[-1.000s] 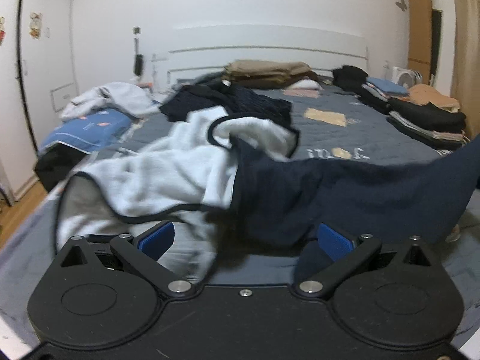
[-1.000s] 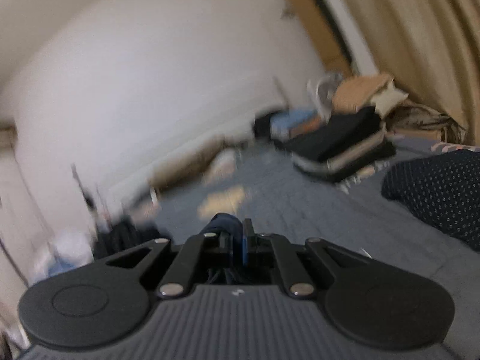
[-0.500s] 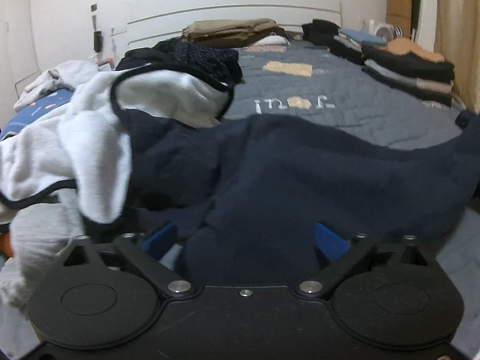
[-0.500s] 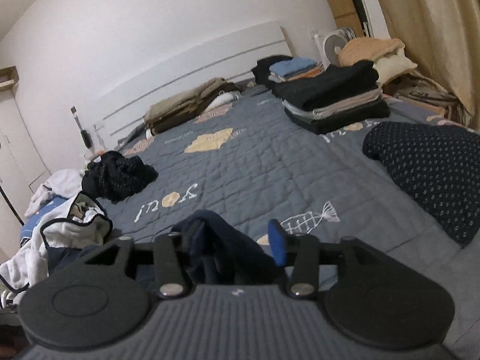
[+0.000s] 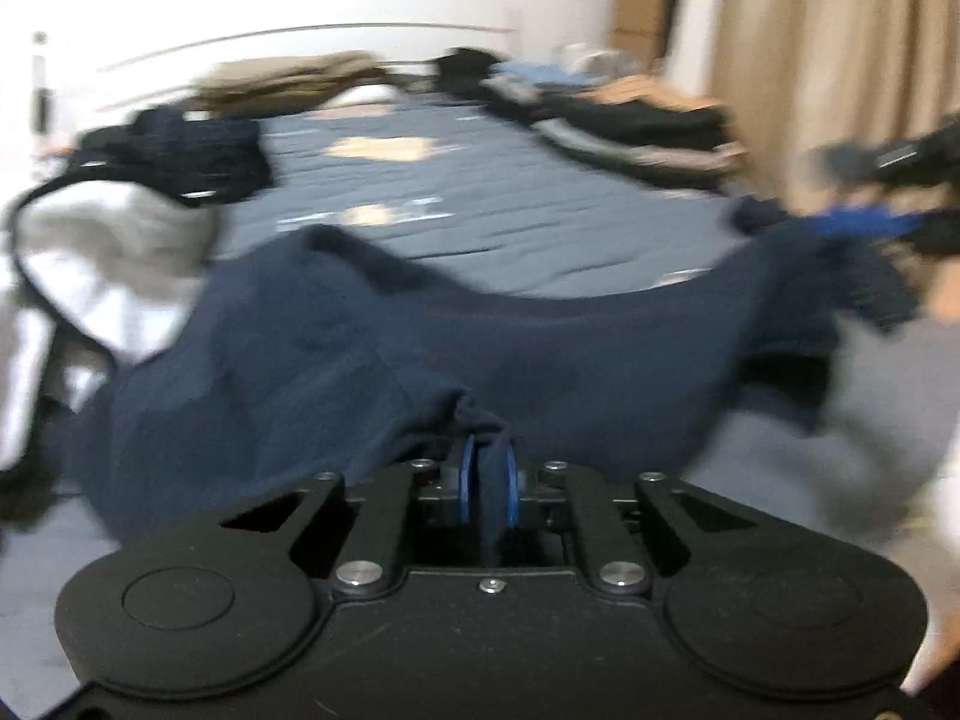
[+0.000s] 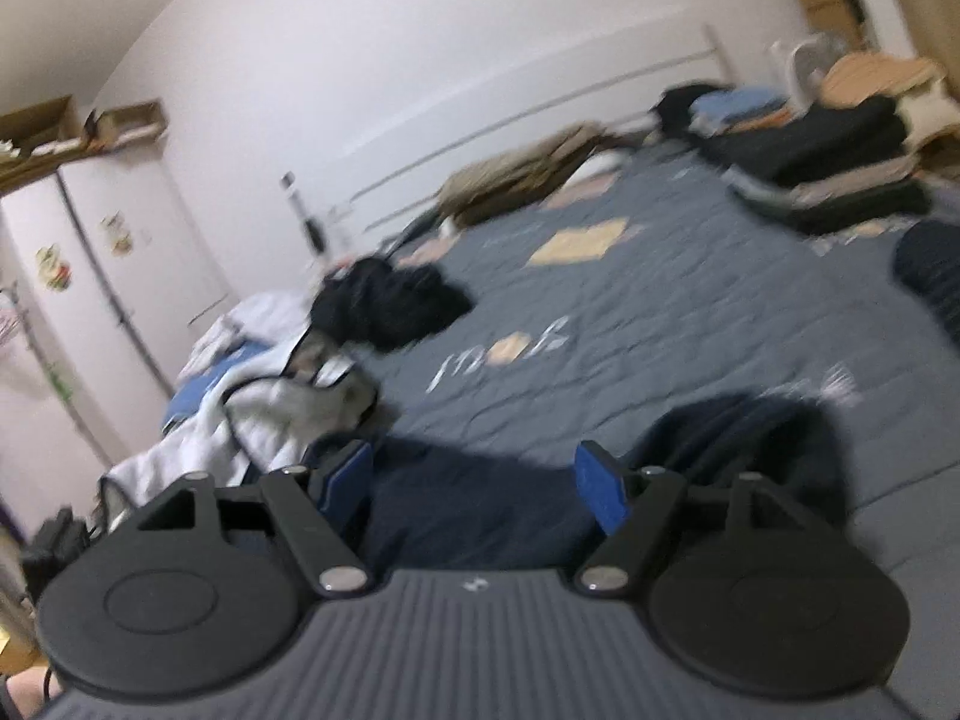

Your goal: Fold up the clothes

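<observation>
The left gripper (image 5: 487, 483) has just closed, pinching the navy garment (image 5: 420, 336). The right gripper (image 6: 474, 480) has just opened wide above it on the bed (image 6: 660, 312).

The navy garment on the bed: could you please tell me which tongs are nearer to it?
Left. The left tongs are shut on a fold of the navy garment, having just closed. The right tongs have just opened and hover over it, pads apart.
</observation>
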The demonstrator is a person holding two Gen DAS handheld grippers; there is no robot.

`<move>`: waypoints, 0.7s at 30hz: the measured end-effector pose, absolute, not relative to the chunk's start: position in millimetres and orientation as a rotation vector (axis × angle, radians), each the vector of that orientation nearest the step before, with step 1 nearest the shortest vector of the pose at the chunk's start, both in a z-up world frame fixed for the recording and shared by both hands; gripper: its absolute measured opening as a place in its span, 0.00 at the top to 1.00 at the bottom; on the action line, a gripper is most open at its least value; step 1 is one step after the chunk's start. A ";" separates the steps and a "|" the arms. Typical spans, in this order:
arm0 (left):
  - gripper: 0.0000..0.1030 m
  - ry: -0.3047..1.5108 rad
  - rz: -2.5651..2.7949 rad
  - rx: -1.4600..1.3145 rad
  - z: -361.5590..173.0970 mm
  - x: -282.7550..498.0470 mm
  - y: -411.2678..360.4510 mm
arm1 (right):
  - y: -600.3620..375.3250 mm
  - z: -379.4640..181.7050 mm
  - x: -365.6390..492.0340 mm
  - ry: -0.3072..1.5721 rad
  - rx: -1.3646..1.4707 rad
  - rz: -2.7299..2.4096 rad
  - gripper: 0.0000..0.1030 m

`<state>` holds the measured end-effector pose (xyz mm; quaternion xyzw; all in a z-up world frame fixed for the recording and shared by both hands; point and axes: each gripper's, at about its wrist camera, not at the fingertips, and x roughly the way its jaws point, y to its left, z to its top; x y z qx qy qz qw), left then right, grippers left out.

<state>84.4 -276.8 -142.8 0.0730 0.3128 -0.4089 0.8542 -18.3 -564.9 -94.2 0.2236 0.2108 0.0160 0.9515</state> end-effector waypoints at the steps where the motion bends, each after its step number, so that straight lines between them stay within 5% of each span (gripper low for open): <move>1: 0.99 0.669 -0.903 0.130 -140.6 81.4 -276.7 | -559.3 -97.3 -14.4 0.442 0.449 0.048 0.28; 10: 0.94 0.597 -0.825 0.064 -116.8 90.5 -241.6 | -533.2 -114.6 9.8 0.510 0.448 0.081 0.28; 11: 0.89 0.587 -0.800 0.052 -113.8 96.4 -235.7 | -532.4 -116.0 11.6 0.515 0.452 0.084 0.28; 13: 0.43 0.567 -0.750 0.029 -107.6 108.1 -224.0 | -529.2 -118.2 16.0 0.526 0.454 0.091 0.28; 15: 0.24 0.548 -0.679 -0.006 -102.1 120.3 -215.0 | -525.5 -119.4 21.0 0.531 0.453 0.104 0.28; 21: 0.24 0.550 -0.574 -0.069 -98.0 144.0 -191.2 | -502.4 -121.8 38.3 0.560 0.486 0.212 0.27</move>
